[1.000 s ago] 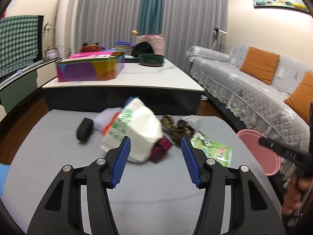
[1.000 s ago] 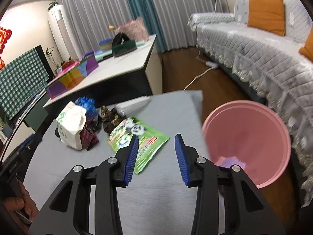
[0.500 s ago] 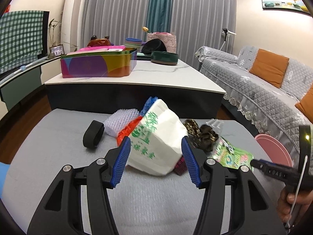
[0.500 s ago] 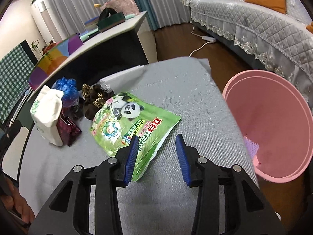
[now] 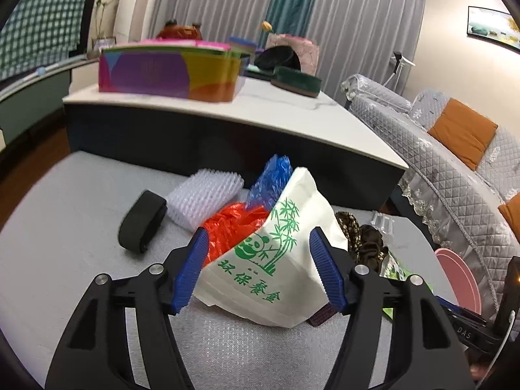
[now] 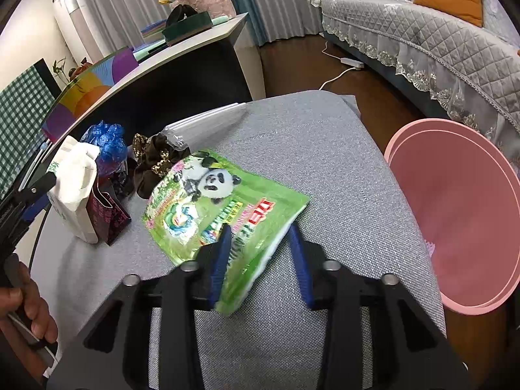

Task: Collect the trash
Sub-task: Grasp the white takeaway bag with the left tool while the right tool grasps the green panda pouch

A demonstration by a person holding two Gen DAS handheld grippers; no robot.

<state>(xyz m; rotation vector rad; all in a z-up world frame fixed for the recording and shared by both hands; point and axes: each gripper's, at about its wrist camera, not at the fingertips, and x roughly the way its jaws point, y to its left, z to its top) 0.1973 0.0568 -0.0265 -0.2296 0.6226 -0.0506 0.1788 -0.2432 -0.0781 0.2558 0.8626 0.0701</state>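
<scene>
Trash lies on a grey cloth-covered table [image 5: 81, 276]. A white paper bag with a green panda print [image 5: 269, 260] lies between the open jaws of my left gripper [image 5: 258, 256]; it also shows in the right wrist view [image 6: 74, 178]. A green panda snack packet [image 6: 221, 201] lies flat, its near edge between the open jaws of my right gripper [image 6: 260, 237]. A pink bin [image 6: 455, 211] stands right of the table, also seen in the left wrist view [image 5: 458, 276].
Around the white bag lie a red plastic bag [image 5: 234, 224], a blue plastic bag [image 5: 273, 175], white foam netting [image 5: 208, 198], a black band [image 5: 141, 221], a brown patterned wrapper [image 5: 364, 243] and a dark red packet [image 6: 105, 214]. A counter [image 5: 227, 107] stands behind, a sofa [image 6: 422, 39] at the right.
Both grippers moved forward and down. The white bag now sits between the left jaws, and the green packet's near edge now lies between the right jaws.
</scene>
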